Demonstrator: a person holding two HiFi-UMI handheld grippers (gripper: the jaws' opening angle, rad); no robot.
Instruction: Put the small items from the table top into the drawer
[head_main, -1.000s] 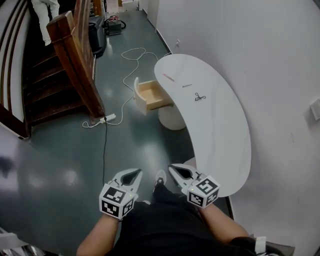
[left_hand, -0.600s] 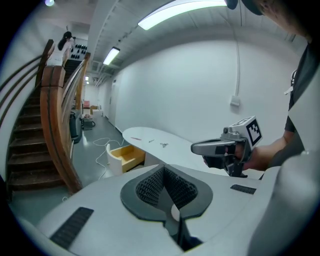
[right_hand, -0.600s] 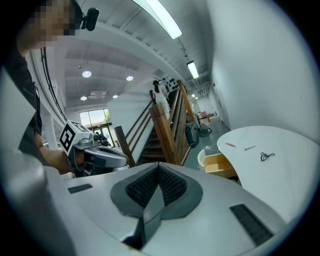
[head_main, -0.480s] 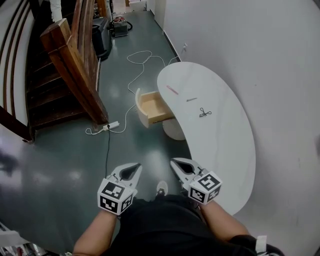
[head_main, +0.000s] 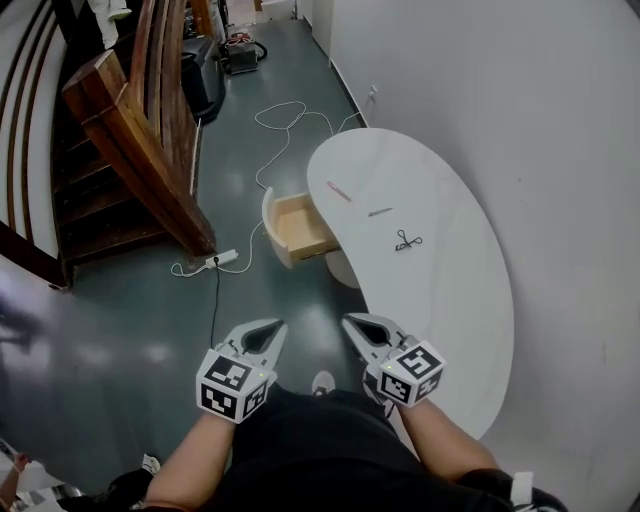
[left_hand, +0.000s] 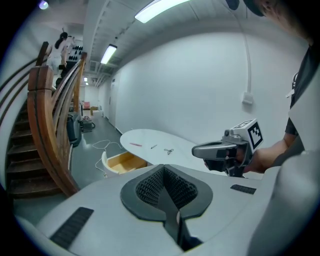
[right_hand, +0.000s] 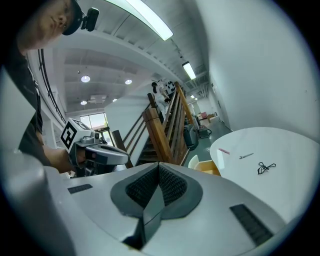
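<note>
A curved white table (head_main: 455, 270) stands along the wall ahead. On it lie a pink stick (head_main: 338, 190), a small grey stick (head_main: 380, 211) and a black clip (head_main: 405, 240). An open wooden drawer (head_main: 300, 225) sticks out from the table's left side. My left gripper (head_main: 272, 328) and right gripper (head_main: 352, 323) are held side by side in front of my body, well short of the table. Both are shut, with nothing between the pads. The right gripper view shows the pink stick (right_hand: 223, 150), the black clip (right_hand: 266, 167) and the drawer (right_hand: 202, 165) far ahead.
A wooden staircase (head_main: 130, 130) rises on the left. A power strip (head_main: 225, 258) with a cable lies on the grey floor near the drawer. More white cable (head_main: 285, 115) curls further back. A white wall (head_main: 540, 120) runs behind the table.
Both grippers have been carried forward together, still shut. The table and drawer sit slightly nearer and more to the left in the head view.
</note>
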